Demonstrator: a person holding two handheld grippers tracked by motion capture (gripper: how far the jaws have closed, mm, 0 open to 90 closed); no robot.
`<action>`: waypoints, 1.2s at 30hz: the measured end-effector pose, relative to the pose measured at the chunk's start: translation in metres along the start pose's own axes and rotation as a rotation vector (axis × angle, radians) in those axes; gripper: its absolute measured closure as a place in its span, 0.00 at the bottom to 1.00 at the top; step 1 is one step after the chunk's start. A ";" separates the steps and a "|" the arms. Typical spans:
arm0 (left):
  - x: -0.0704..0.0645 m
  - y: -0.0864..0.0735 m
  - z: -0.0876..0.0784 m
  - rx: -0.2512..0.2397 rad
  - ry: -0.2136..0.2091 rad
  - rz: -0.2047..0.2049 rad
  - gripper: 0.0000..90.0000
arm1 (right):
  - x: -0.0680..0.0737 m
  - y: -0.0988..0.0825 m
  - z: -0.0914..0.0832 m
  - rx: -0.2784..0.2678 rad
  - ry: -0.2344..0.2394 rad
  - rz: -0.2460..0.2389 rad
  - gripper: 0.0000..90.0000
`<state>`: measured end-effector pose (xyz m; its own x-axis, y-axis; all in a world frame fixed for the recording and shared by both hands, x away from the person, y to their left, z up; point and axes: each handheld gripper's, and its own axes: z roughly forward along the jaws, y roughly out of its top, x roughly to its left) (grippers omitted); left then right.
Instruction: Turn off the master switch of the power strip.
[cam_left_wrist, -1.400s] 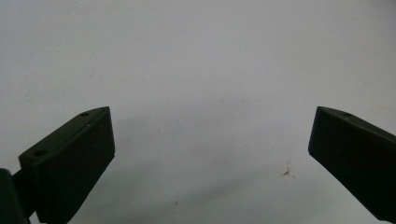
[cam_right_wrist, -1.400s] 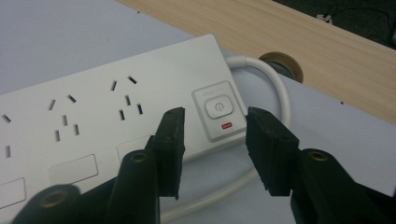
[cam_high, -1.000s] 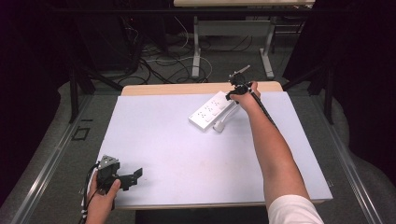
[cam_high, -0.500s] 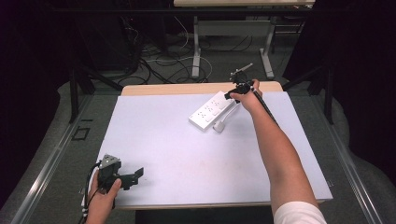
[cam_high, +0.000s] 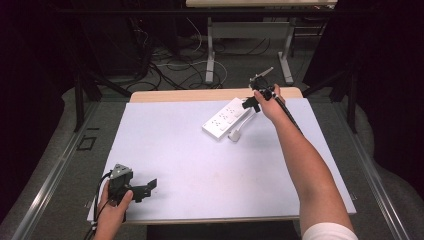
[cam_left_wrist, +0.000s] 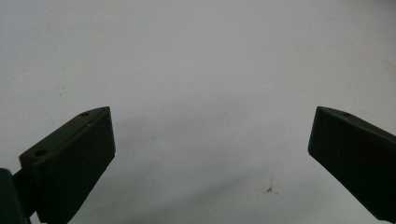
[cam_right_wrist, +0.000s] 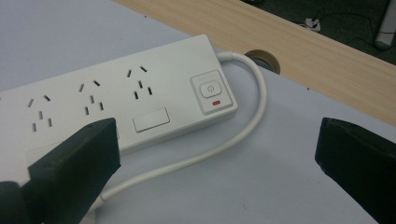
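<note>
The right gripper (cam_high: 251, 102) hangs above the white plastic power strip (cam_high: 226, 118), its jaws just opened wide and empty; the left gripper (cam_high: 142, 187) rests open, holding nothing, on the pale grey table (cam_high: 200, 160).

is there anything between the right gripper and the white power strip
Nothing visible. The right gripper, its jaws just opened wide and empty, hangs right over the power strip. Its white cord loops beside it.

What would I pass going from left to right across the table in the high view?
Left hand-held gripper at the near left edge → white power strip → its white plug → right hand-held gripper, open above the strip's far end.
</note>
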<state>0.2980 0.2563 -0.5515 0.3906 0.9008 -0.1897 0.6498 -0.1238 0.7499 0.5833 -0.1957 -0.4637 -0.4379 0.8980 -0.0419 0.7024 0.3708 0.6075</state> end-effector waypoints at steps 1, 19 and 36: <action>0.001 0.001 0.000 0.014 -0.006 0.006 0.01 | 0.001 -0.001 0.000 0.009 -0.001 -0.003 0.00; -0.002 0.005 0.009 0.023 -0.025 0.002 0.01 | 0.016 -0.012 -0.023 0.006 0.031 -0.050 0.01; -0.002 0.005 0.010 0.029 -0.030 0.008 0.01 | 0.029 -0.046 -0.073 -0.069 0.056 -0.073 0.01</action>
<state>0.3071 0.2493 -0.5537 0.4149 0.8869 -0.2034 0.6650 -0.1430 0.7331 0.4972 -0.2036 -0.4345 -0.5190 0.8536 -0.0448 0.6279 0.4162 0.6576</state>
